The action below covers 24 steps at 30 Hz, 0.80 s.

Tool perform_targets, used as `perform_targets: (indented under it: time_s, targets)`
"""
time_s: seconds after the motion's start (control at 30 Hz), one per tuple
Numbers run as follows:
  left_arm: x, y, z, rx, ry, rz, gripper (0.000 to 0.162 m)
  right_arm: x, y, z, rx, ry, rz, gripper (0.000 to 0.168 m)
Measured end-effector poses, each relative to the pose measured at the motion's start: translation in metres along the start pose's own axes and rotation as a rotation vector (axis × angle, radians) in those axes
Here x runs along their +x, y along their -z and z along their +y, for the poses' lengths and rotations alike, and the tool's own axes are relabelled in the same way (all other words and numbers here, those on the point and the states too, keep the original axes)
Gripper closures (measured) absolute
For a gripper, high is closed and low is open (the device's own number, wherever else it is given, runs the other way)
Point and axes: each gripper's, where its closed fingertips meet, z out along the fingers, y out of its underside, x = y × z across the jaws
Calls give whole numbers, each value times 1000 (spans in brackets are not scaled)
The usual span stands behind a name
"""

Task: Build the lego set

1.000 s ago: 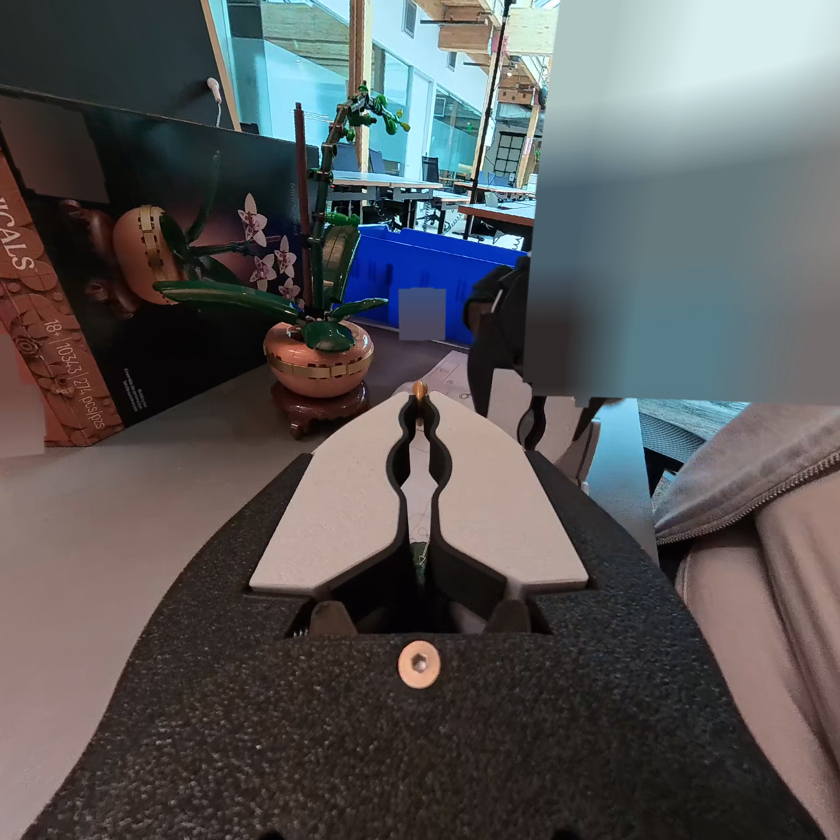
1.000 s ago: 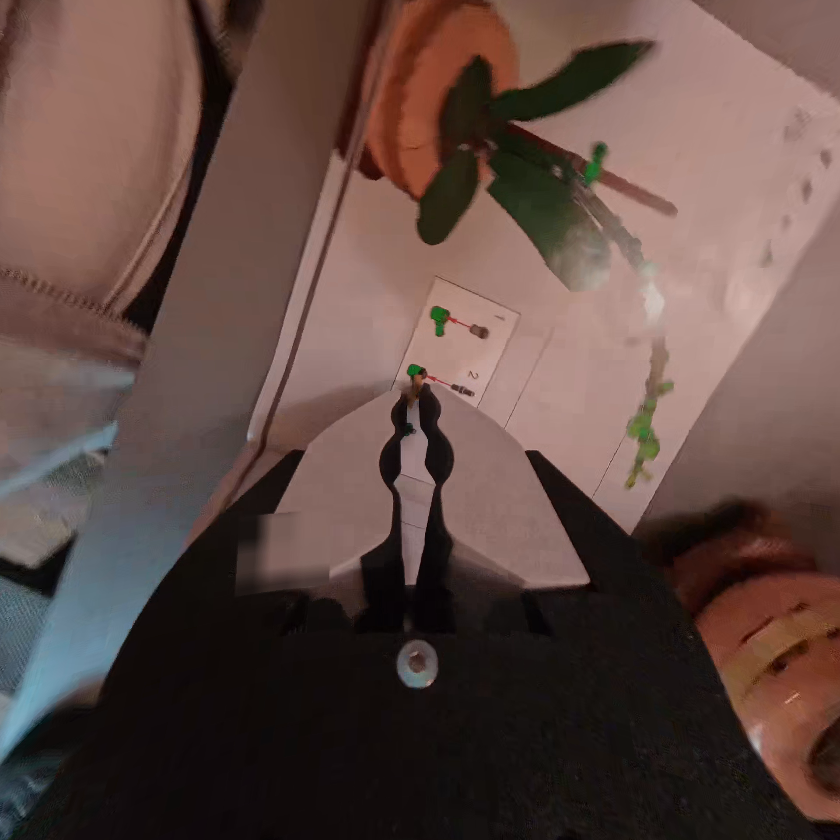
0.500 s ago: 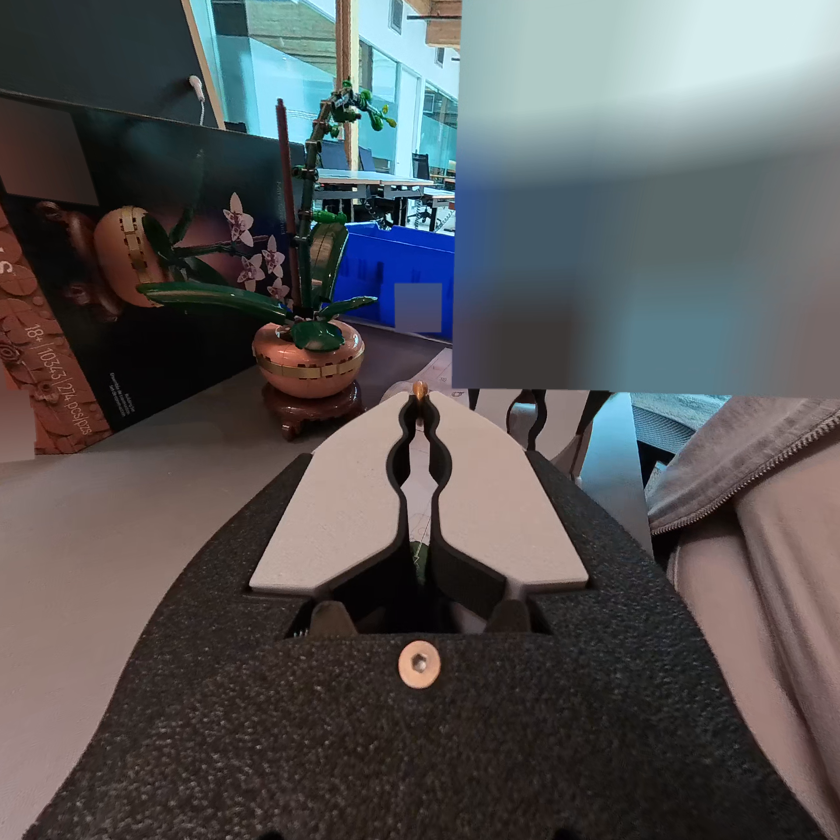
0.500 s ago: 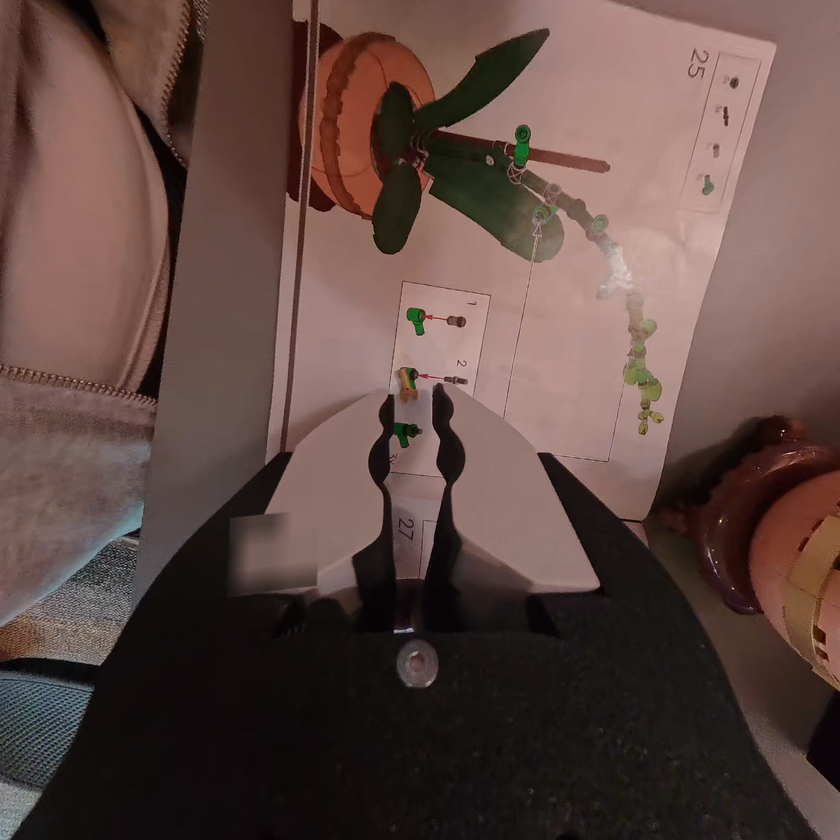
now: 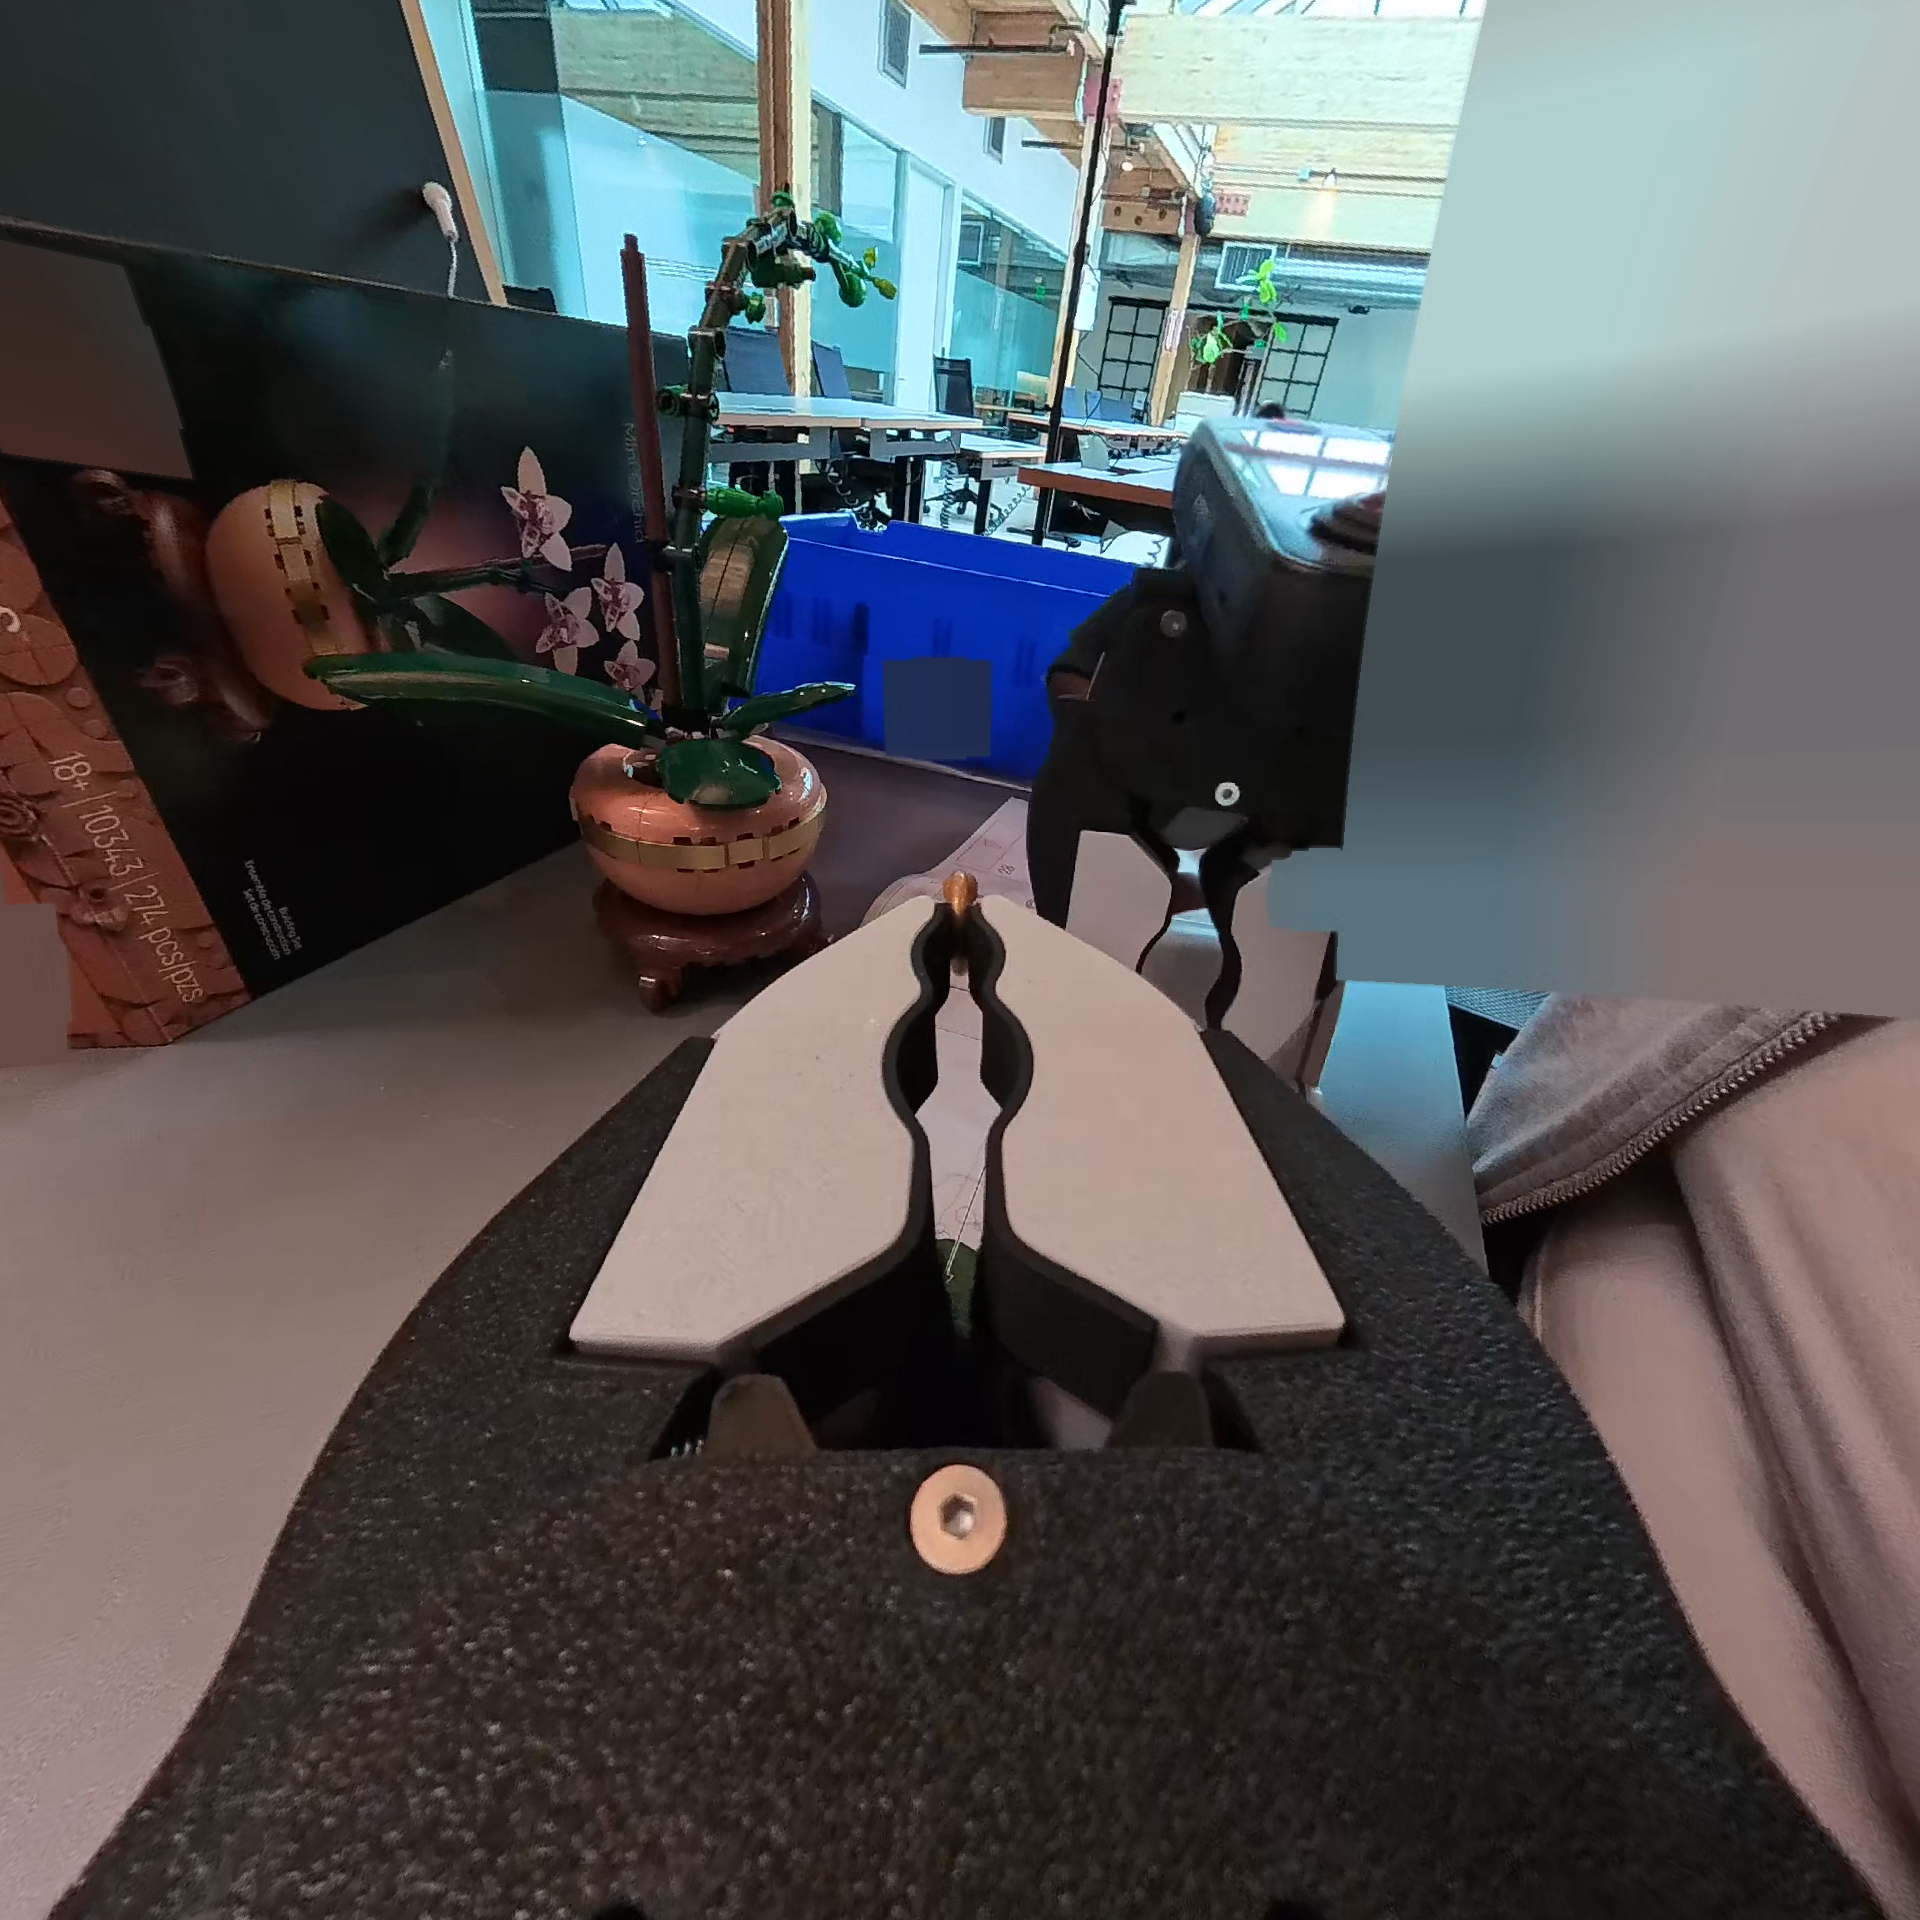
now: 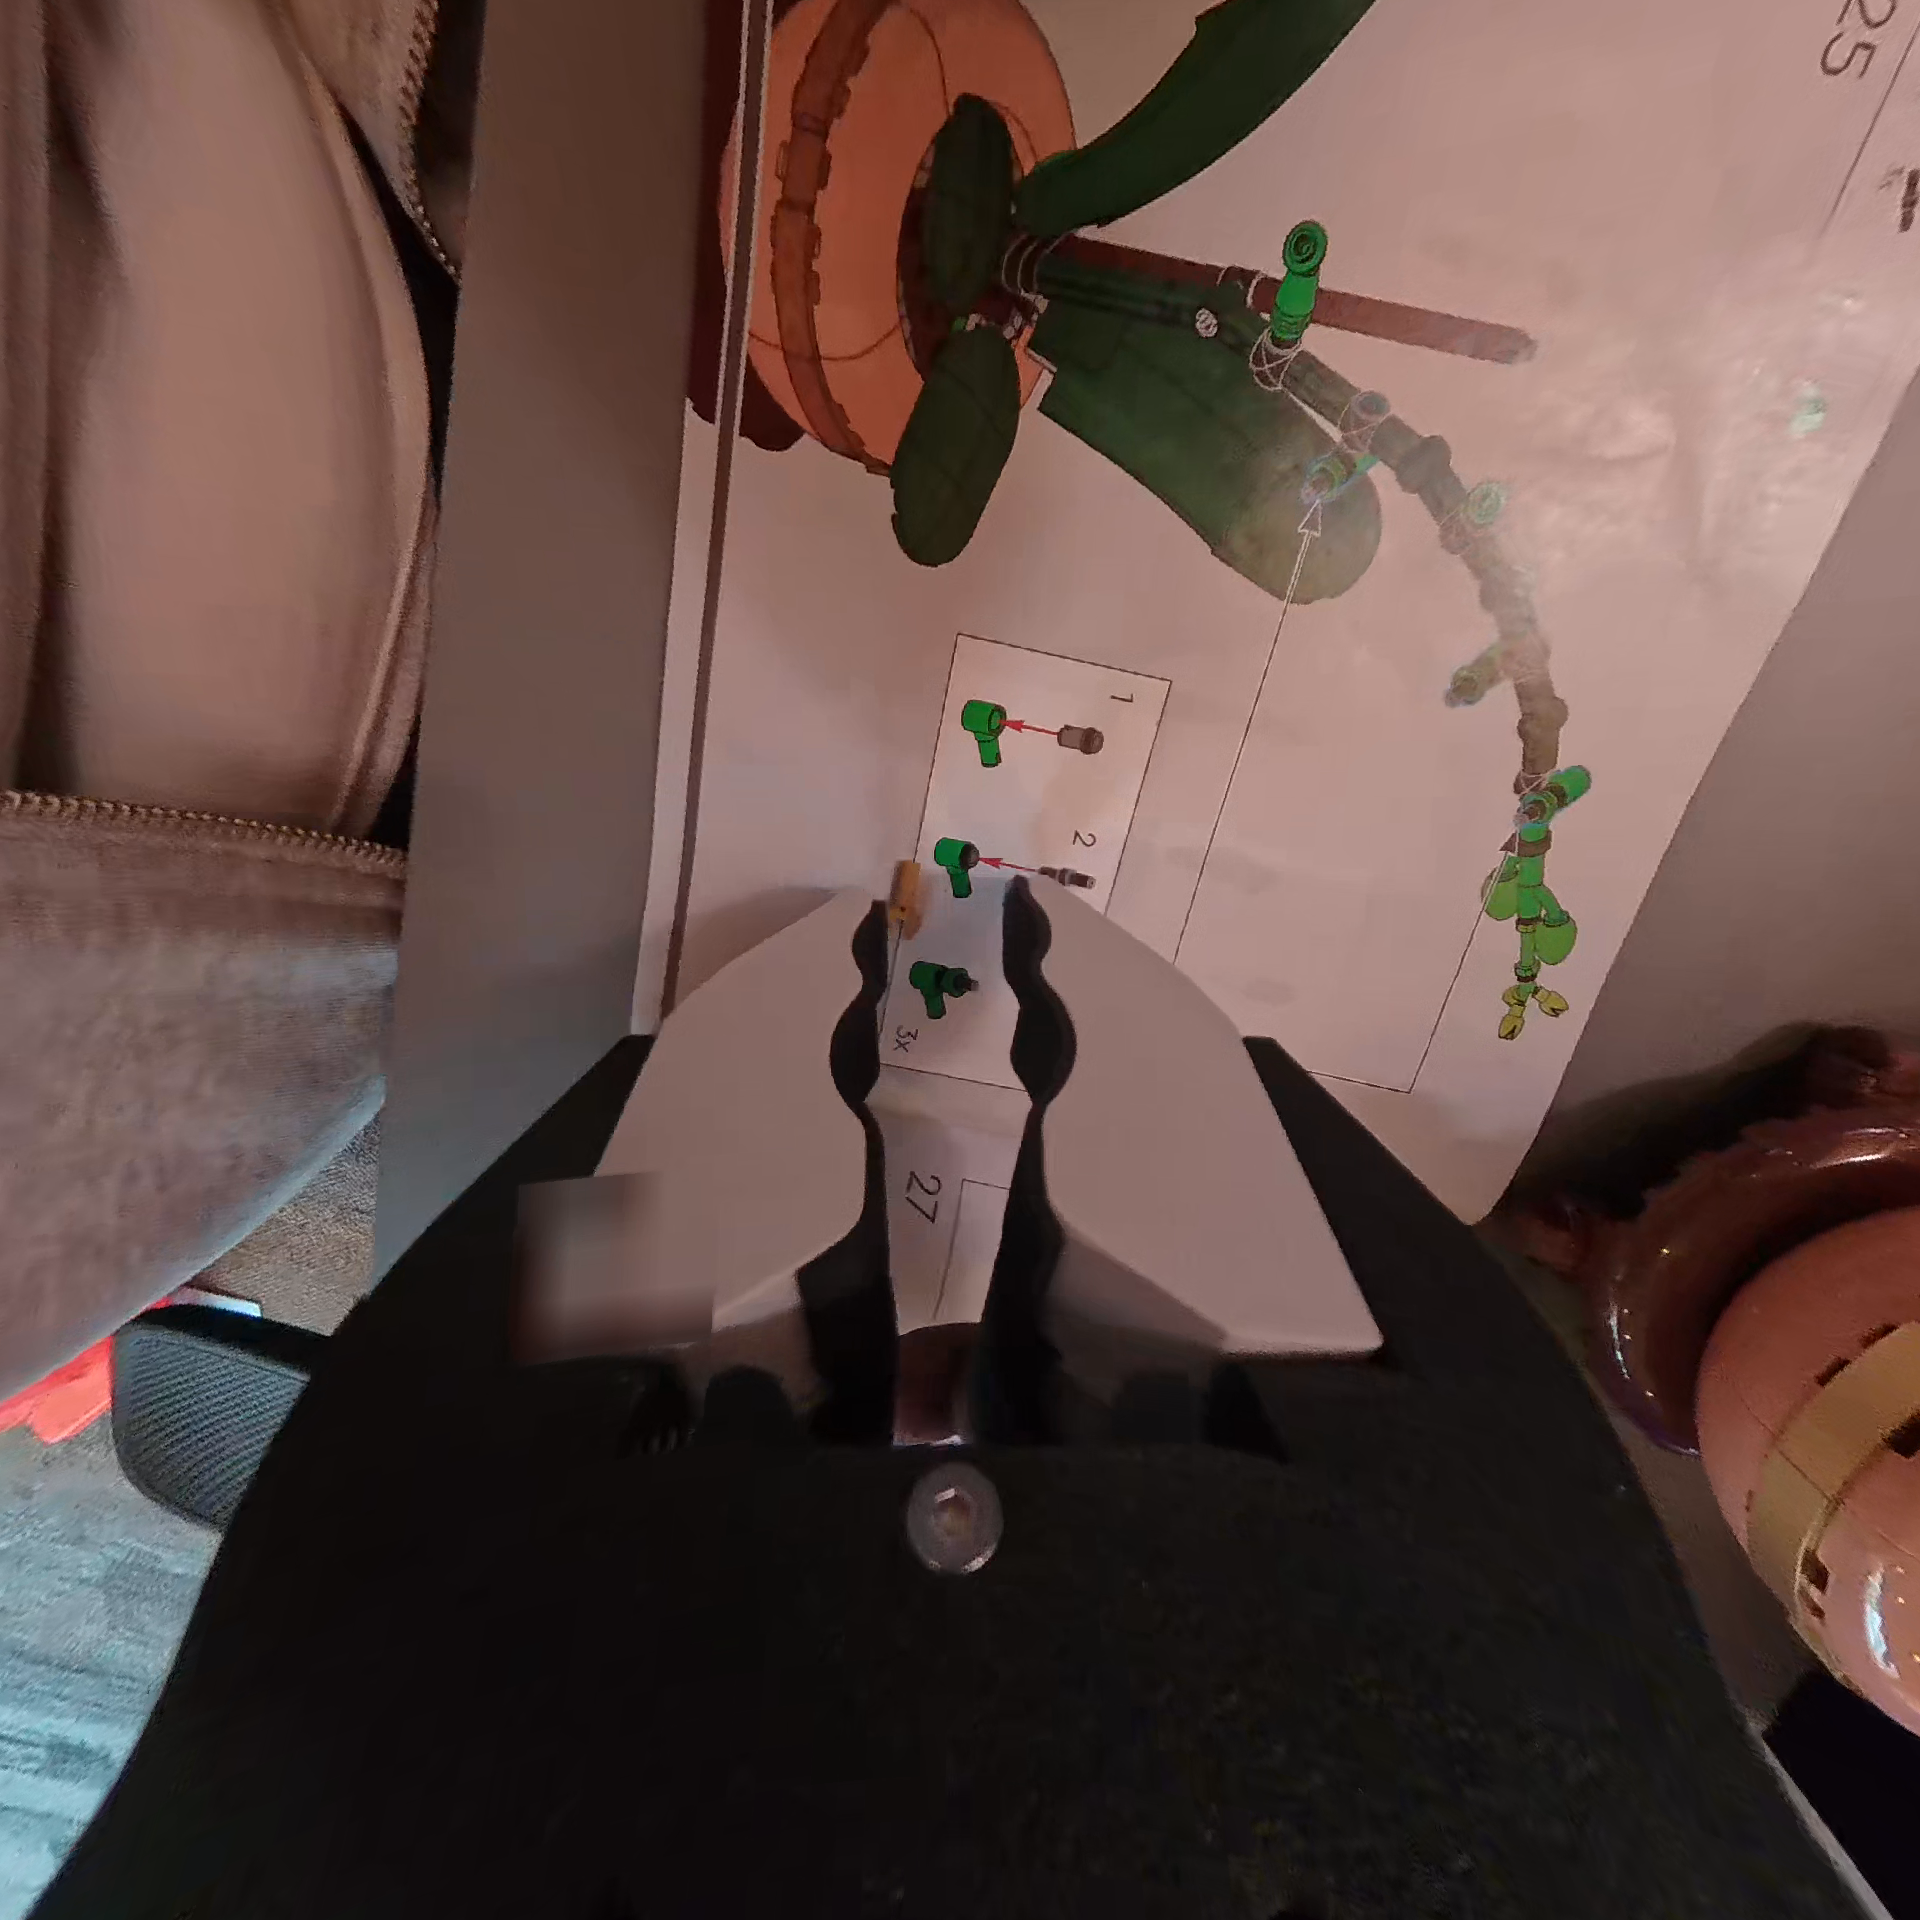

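My left gripper (image 5: 958,920) is shut on a small tan piece (image 5: 958,891) that sticks out at its tips, low over the grey table. The built orchid model (image 5: 698,831), with a pink pot and green leaves and stem, stands just beyond it to the left. My right gripper (image 6: 954,896) is open and points down at the open instruction booklet (image 6: 1351,779). A small tan piece (image 6: 907,899) sits at its left fingertip; I cannot tell whether it clings to the finger or lies on the page. The right gripper also shows in the left wrist view (image 5: 1195,831).
The set's dark box (image 5: 260,623) stands at the left behind the model. A blue bin (image 5: 935,613) is at the back. The person's grey sleeve (image 5: 1714,1195) is at the right. The pot (image 6: 1818,1455) is close to my right gripper's right side. The grippers' ends are close to 12 centimeters from one another. Left tips and right tips are each some 15 centimeters from the pot (image 6: 1818,1455). The left camera catches it too, in the left wrist view (image 5: 805,825).
My right gripper was shut on the tan piece and has opened wide; the piece now sits by its left fingertip. My left gripper stays shut on its piece and has barely moved.
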Motion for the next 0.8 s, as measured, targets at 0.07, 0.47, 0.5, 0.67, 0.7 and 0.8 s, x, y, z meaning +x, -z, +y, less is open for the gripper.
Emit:
perform_targets:
  time_s: [0.07, 0.47, 0.5, 0.67, 0.7, 0.8]
  targets:
    - [0, 0, 0, 0, 1, 1, 160, 1, 0, 2, -14, 14, 4, 150]
    - [1, 0, 0, 1, 0, 9, 160, -4, 2, 7, -14, -152, 29, 156]
    - [1, -1, 0, -1, -1, 9, 160, -3, 2, 7, -23, -134, 29, 156]
    - [0, -1, 0, 0, 4, 7, 160, -2, -3, 8, -66, -95, 6, 159]
    - [0, -1, 0, 1, 5, 8, 160, -1, -3, 8, -68, -92, 3, 160]
    - [1, -1, 0, 0, 5, 10, 160, -1, -3, 8, -101, -90, 2, 161]
